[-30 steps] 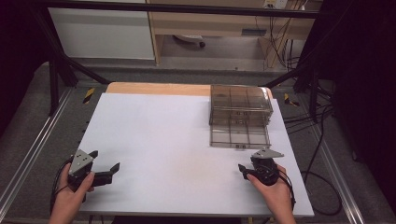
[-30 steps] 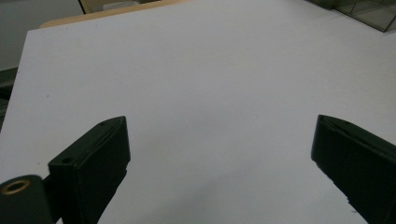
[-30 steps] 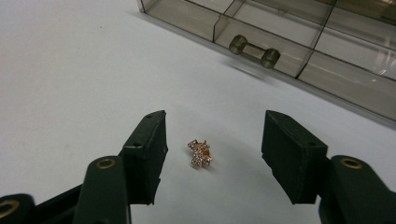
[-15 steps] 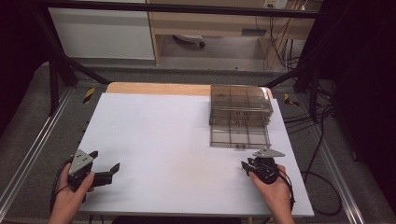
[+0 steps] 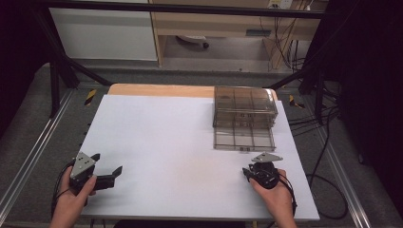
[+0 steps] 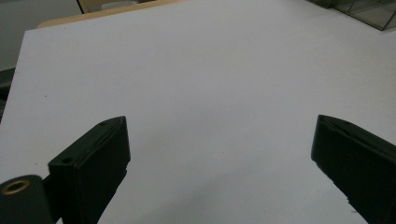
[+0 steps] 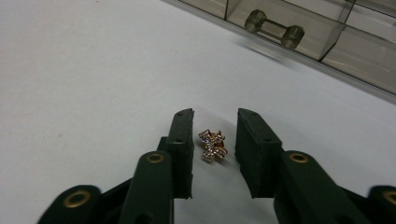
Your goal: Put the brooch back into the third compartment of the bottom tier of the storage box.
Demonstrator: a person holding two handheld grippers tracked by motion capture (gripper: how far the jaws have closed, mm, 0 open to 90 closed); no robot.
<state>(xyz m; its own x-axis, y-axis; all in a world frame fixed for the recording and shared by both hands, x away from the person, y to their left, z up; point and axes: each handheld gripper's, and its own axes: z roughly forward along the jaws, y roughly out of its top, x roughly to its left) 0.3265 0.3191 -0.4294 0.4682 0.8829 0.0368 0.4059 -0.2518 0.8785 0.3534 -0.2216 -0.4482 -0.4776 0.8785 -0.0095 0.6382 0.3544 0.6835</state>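
between the jaws of my right gripper [image 7: 214,135] lies a small gold earring [image 7: 212,145], a cluster of tiny sparkling stones set in bright metal, shaped like two little crossed flowers stacked one over the other. it rests flat on the white table [image 5: 180,137], near the front right part of it, and the two black jaws stand on either side with a narrow gap left on each flank, so i have not clamped it; that gripper is parted, not gripping. whether the pads brush the earring i cannot tell.

the jaws are matte black blocks with brass-ringed pivot holes. the table surface is smooth, pale and matte, with a strip of bare wood showing along its far edge. just beyond the earring stands a smoky clear plastic drawer box [image 5: 244,114], split into square compartments, its lowest drawer pulled out toward me; a see-through dumbbell-shaped handle [image 7: 274,27] sits on the drawer front.

my left gripper [image 5: 107,173] rests at the front left corner of the table, jaws spread wide with nothing between them.

wide bare tabletop stretches between my two hands. the right gripper sits near the table's front edge, the drawer front near ahead of it.
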